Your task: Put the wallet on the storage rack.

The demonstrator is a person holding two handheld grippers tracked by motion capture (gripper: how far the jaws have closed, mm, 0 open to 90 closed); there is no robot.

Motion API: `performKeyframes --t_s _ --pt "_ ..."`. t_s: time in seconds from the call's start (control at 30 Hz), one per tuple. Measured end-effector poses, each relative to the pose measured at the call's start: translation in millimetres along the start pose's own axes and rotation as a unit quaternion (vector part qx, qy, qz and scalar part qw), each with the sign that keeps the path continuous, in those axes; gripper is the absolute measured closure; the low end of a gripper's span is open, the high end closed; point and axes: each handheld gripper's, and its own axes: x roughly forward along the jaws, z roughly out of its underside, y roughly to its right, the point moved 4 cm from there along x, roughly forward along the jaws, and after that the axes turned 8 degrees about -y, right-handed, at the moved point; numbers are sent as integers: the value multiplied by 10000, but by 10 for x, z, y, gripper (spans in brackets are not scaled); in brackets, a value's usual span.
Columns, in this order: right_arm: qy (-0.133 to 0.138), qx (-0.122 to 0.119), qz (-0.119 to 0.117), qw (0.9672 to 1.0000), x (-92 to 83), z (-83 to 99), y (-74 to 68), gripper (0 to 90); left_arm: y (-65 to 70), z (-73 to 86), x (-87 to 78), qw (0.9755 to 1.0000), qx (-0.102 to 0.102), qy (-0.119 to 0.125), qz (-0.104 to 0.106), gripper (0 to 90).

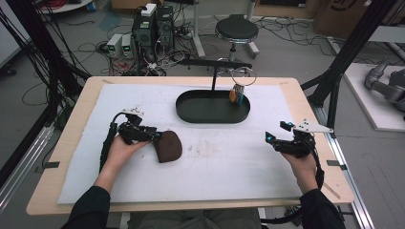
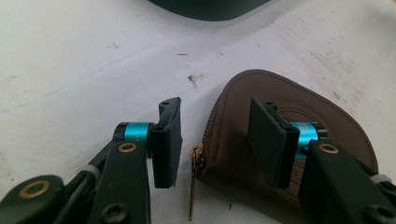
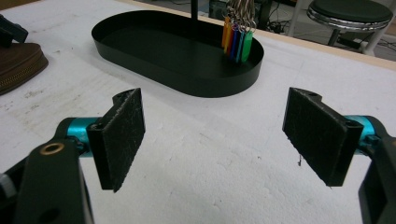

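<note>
A brown zip pouch [image 1: 169,147] lies flat on the white mat [image 1: 224,167], left of centre. My left gripper [image 1: 155,136] reaches it from the left. In the left gripper view the pouch's [image 2: 280,93] zipped edge and brass pull [image 2: 194,158] sit between the jaws of the left gripper [image 2: 215,140]. One pad hangs over the leather, the other stands just clear of the edge, so the gripper is open. My right gripper [image 1: 276,131] rests at the mat's right side, open wide with nothing between its jaws [image 3: 212,135].
A black oval tray [image 1: 191,117] stands at the back centre of the mat, also in the right gripper view [image 3: 187,79]. Keys with coloured tags [image 1: 236,95] hang from a stand into its right end [image 3: 236,42]. Bare mat lies between the two grippers.
</note>
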Motion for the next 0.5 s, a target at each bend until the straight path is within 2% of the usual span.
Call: performKeyframes --t_s 0.1,0.2,0.37,0.5 --pt "-18 -7 9 10000 6 1 -4 214 -19 23 16 9992 -221 23 345 644" --pt "-49 -15 6 10000 5 5 -8 262 -21 40 18 9991 -207 69 369 672" --pt "-34 -55 -7 10000 2 1 -21 262 -14 58 18 9989 -145 165 424 713" --pt "-30 -52 -12 10000 -4 -1 -22 264 4 73 -6 9990 -9 185 413 773"
